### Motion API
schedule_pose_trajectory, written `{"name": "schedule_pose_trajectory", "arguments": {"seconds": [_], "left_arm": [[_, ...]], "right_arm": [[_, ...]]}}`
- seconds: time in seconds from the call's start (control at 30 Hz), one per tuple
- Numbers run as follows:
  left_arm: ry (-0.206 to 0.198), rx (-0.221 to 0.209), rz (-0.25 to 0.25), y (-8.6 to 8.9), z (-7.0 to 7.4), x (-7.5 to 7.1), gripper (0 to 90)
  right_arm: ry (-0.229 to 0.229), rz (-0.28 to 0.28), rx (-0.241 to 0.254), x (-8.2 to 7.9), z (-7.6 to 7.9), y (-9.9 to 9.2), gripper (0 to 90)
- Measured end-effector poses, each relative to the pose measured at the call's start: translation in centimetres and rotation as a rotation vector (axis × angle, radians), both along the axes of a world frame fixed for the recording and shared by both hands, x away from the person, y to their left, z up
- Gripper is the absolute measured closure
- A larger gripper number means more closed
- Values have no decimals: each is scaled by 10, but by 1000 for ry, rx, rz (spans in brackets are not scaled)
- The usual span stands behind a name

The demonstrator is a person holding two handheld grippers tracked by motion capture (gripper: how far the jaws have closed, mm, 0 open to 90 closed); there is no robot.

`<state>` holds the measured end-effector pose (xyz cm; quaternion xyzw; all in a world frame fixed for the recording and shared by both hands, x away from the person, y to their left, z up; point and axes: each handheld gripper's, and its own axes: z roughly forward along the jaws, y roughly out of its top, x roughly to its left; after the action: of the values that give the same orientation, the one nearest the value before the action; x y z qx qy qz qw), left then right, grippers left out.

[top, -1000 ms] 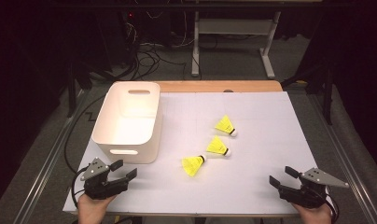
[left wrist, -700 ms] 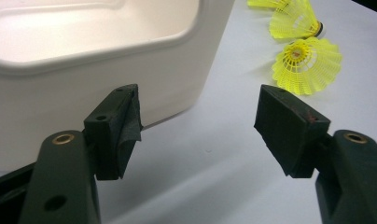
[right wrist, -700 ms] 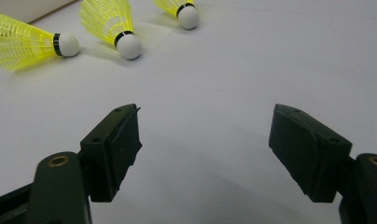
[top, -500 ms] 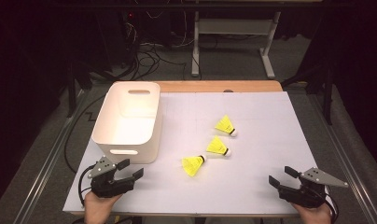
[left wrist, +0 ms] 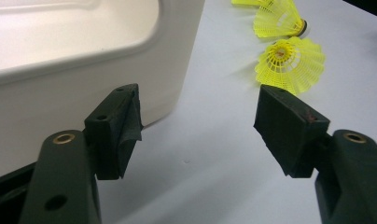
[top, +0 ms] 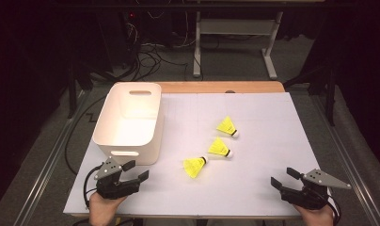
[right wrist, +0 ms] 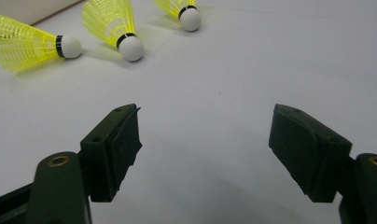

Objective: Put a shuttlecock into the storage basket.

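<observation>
High view, left to right: left gripper [top: 138,171] at the near left corner of the white table sheet [top: 263,188], jaws spread wide, nothing between them, just near of the white bin [top: 129,123]. Smooth plastic bin, rounded corners, slot handles. Right of that gripper and slightly farther, nearest shuttlecock [top: 195,166] lying on its side; two more shuttlecocks [top: 220,148] [top: 227,126] beyond it, in a row slanting far and right. Yellow ribbed mesh skirts, black band, white rounded cork tips. Right gripper [top: 284,178] at the near right corner, jaws likewise gaping and empty, well apart from all three. Matte black blocky jaws.
</observation>
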<state>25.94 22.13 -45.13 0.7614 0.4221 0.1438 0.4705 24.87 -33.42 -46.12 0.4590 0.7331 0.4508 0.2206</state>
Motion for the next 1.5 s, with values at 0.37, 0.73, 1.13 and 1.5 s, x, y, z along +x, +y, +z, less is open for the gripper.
{"name": "schedule_pose_trajectory", "arguments": {"seconds": [0.37,0.73,1.13,1.5], "left_arm": [[12,-4,-25,-10,0,2,335],[22,6,-55,-23,-1,5,340],[33,18,-80,-34,-3,9,344],[44,26,-102,-44,-5,12,345]], "right_arm": [[-3,5,0,0,0,0,251],[2,8,-4,1,-1,1,251],[3,9,-11,1,-1,1,252],[3,10,-10,1,-1,1,252]]}}
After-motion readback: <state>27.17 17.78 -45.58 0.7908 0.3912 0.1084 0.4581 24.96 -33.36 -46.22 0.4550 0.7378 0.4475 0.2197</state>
